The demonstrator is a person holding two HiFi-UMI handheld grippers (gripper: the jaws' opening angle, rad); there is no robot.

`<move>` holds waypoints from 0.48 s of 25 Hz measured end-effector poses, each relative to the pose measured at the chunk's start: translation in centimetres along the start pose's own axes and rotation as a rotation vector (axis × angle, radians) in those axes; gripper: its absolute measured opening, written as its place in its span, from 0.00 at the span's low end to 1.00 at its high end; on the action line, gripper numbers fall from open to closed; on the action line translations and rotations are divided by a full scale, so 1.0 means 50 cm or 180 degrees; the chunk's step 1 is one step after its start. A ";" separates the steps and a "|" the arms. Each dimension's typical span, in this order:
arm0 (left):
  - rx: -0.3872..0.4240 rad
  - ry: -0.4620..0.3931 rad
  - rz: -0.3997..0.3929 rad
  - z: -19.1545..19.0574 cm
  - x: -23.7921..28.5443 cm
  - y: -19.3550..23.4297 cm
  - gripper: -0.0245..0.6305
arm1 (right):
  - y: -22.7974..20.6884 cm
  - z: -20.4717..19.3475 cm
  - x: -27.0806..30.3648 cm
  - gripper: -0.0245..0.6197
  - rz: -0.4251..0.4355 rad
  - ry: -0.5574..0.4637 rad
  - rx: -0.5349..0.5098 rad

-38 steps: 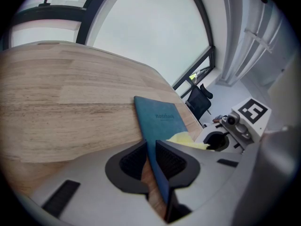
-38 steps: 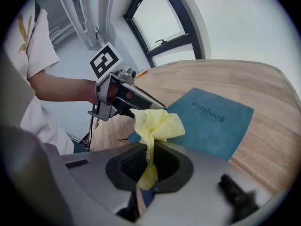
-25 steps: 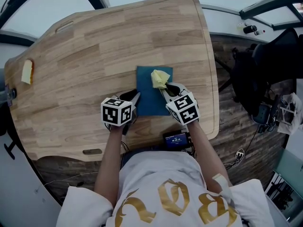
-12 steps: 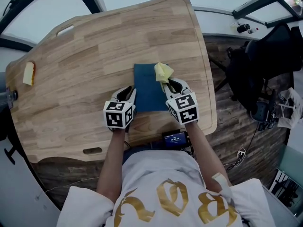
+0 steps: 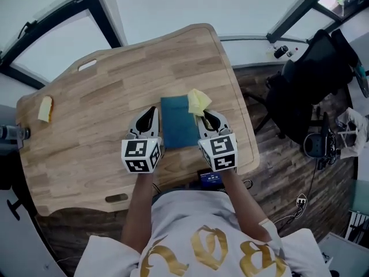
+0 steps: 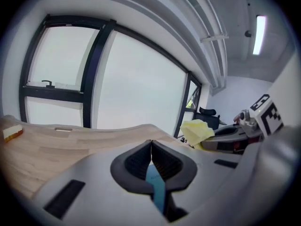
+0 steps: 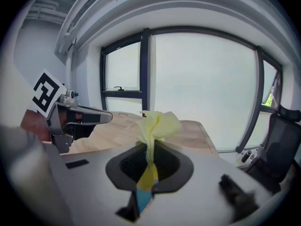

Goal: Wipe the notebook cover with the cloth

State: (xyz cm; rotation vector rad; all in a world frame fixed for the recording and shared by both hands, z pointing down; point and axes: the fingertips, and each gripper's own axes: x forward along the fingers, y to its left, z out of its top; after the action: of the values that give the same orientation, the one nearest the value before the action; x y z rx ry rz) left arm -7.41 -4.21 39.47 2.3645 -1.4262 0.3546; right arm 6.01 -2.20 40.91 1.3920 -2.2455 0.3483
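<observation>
Notebook [image 5: 177, 127] — one, blue, flat on the table [image 5: 104, 97], between the two grippers, just beside each pair of jaws.
Cloth [image 5: 199, 101] — one, yellow, pinched in the right gripper [image 5: 203, 115], bunched beyond its tips.
Left gripper [image 5: 151, 111]: jaws closing, pads together, nothing visibly clamped.

The notebook [image 5: 177, 130] is lying closed and flat on the wooden bench [image 5: 98, 103], its dark teal-blue cover facing up. It is sitting close to the near edge, with its long sides running away from the person. The cloth [image 5: 199, 101] — pale yellow, thin, bunched into a crumpled tuft — is being pinched by the right gripper [image 5: 203, 113], its loose end fanning out past the tips. It is hanging over the notebook's far right corner and spilling slightly past the edge — whether it is pressing on the cover is hard to tell.
</observation>
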 end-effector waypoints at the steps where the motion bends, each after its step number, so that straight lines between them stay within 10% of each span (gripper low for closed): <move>1: 0.0019 -0.0022 -0.0012 0.003 -0.007 -0.007 0.06 | 0.002 0.002 -0.010 0.10 -0.0026 -0.0033 0.0026; 12: 0.0067 -0.0444 0.0054 0.055 -0.052 -0.014 0.06 | 0.010 0.008 -0.064 0.10 -0.0190 -0.0178 0.0055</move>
State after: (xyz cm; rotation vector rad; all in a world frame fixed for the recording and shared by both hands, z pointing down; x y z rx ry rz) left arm -7.92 -2.99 35.86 2.4372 -1.5117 0.2135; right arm 6.64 0.29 38.93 1.4917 -2.2450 0.3130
